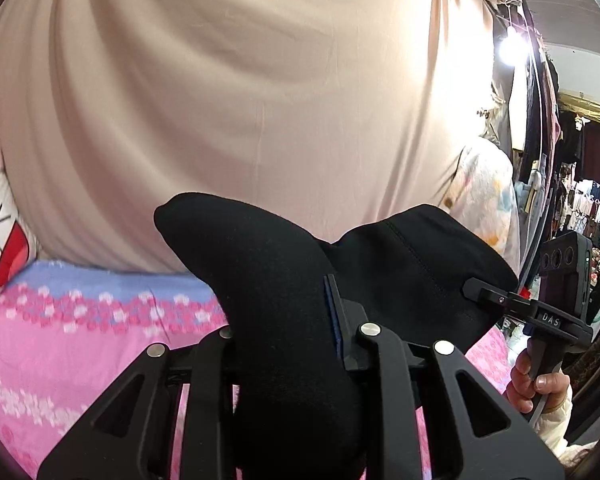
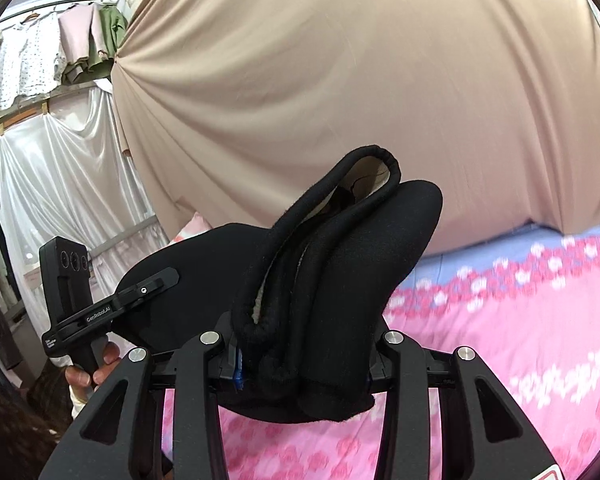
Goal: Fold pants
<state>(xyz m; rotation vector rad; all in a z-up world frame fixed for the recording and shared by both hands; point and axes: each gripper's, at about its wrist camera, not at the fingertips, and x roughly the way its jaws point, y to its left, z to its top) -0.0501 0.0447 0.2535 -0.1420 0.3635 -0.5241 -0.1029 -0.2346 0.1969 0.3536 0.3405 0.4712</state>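
Hanging in front of a beige curtain [image 1: 228, 80] and above the pink flowered bed [image 2: 500, 340], the black pants [image 1: 284, 280] are held off the bedding by two bunched edges (the lifting step before a fold, I judge). The left tongs [image 1: 288, 344] are clamped on one bunch, the right tongs [image 2: 300, 344] on the thick hemmed one; next, lay the cloth flat, evenly

Clothing shop, hanging garments [image 1: 592, 152], racks
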